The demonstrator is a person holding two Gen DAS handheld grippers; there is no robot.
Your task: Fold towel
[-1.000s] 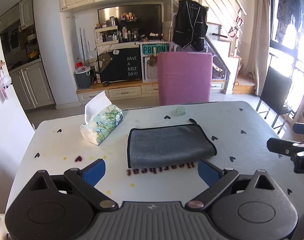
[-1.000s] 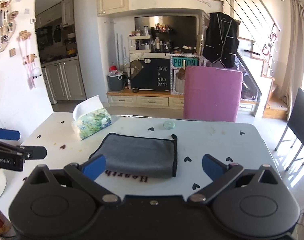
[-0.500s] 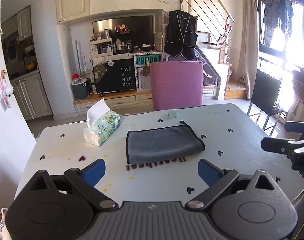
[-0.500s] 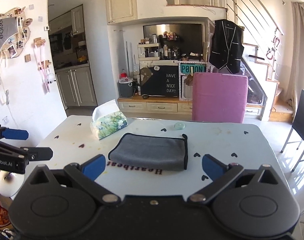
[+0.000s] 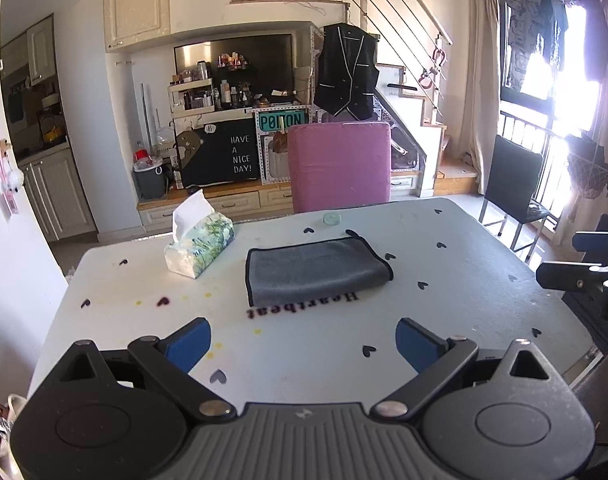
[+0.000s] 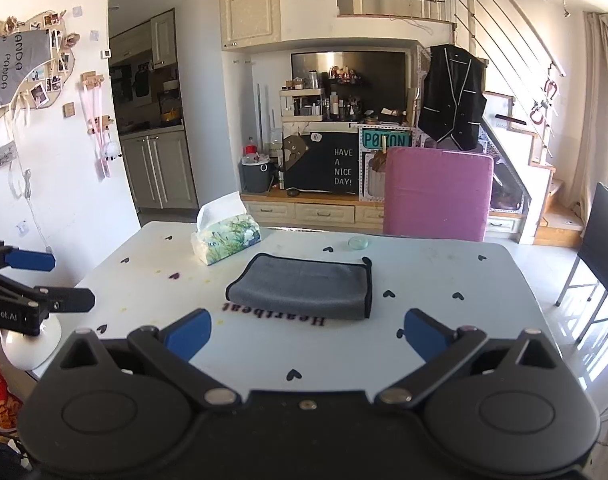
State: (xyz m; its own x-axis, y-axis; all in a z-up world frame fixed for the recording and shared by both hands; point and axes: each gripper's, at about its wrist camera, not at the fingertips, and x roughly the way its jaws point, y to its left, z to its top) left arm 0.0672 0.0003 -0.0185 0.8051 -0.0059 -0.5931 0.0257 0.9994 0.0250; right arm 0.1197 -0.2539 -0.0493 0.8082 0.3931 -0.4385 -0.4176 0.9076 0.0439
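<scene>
A grey towel [image 5: 316,270] with black edging lies folded flat on the white table [image 5: 464,300], just beyond the "Heartbeat" print. It also shows in the right wrist view [image 6: 304,286]. My left gripper [image 5: 303,344] is open and empty, held back above the table's near edge, well short of the towel. My right gripper [image 6: 307,336] is open and empty too, equally far back. Each gripper shows at the side of the other's view: the right one [image 5: 584,260] and the left one [image 6: 35,280].
A tissue box [image 5: 197,246] stands left of the towel. A small clear glass dish [image 5: 331,218] sits behind it near the far edge. A pink chair [image 5: 340,166] is at the far side, a black chair [image 5: 512,184] to the right. A white bowl [image 6: 31,340] is left.
Both grippers have drawn back and up from the towel, so it looks smaller and farther. The towel itself has not moved. Both stay open.
</scene>
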